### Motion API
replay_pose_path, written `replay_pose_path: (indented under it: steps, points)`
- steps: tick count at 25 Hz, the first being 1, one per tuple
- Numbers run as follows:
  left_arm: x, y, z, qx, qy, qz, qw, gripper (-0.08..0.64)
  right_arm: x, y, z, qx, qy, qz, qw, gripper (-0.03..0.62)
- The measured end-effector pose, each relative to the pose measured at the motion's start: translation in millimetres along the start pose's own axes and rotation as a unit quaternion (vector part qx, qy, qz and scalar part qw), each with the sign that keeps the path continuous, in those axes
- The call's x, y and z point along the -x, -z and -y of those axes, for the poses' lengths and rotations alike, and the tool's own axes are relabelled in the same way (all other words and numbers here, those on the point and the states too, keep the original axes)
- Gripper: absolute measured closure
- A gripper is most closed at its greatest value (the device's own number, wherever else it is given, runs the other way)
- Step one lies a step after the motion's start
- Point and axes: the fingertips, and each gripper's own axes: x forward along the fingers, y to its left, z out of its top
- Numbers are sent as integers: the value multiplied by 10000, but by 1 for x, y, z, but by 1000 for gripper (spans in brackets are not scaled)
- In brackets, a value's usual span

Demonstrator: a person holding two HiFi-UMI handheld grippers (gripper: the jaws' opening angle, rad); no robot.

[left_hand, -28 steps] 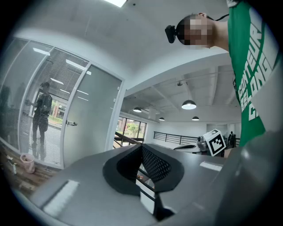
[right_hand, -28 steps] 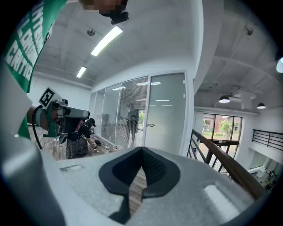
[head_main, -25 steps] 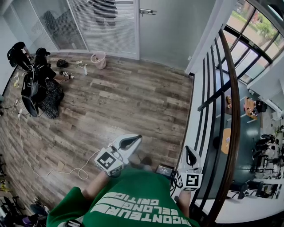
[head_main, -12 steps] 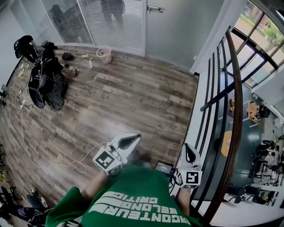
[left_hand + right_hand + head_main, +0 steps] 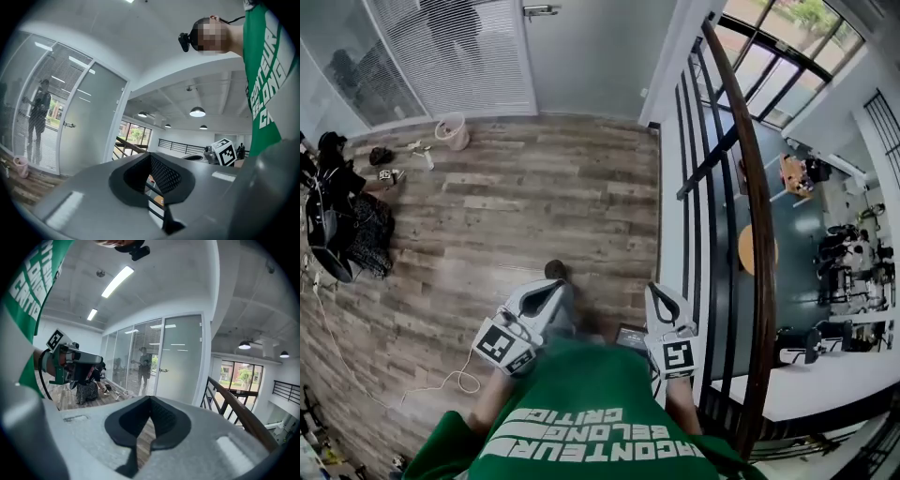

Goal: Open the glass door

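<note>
The frosted glass door [image 5: 591, 52] stands closed at the far end of the wooden floor, its metal handle [image 5: 541, 10] at its left edge. It also shows in the left gripper view as the door [image 5: 89, 126] with handle [image 5: 69, 124], and in the right gripper view as the door [image 5: 180, 362] with handle [image 5: 163, 371]. My left gripper [image 5: 546, 298] and right gripper [image 5: 661, 302] are held close to my body, far from the door. Both point toward it. The left gripper [image 5: 150, 155] and the right gripper [image 5: 150, 400] are shut with nothing between their jaws.
A dark stair railing [image 5: 750, 187] runs along the right, with a lower floor beyond it. A pink bin [image 5: 450, 131], black bags [image 5: 337, 216] and a white cable [image 5: 441, 380] lie at the left. A person [image 5: 37, 117] stands behind the blinds.
The head view has swung right: the door, bin and bags slid left in the picture and more railing shows. A shoe now shows ahead of the left gripper. Both grippers stay shut.
</note>
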Motion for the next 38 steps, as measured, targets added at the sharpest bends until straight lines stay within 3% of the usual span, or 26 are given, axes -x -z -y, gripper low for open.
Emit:
replay_pose_path:
  steps: [8, 15, 23, 34, 38]
  points:
    - [-69, 4, -9, 74, 723, -124, 9973, 545, 1, 15, 52, -196, 755, -282, 9966, 598]
    - [-132, 4, -29, 146, 1458, -329, 9887, 545, -24, 22, 89, -334, 1368, -550, 9885, 598]
    - [-191, -17, -83, 228, 2068, -348, 9775, 545, -79, -6, 122, -306, 2088, -710, 9749, 598]
    - [-218, -34, -166, 304, 2153, -366, 9754, 545, -182, -55, 125, -140, 2038, -694, 9765, 598]
    - [-228, -34, -189, 332, 2137, -418, 9754, 545, -204, -53, 123, -240, 2010, -642, 9772, 598]
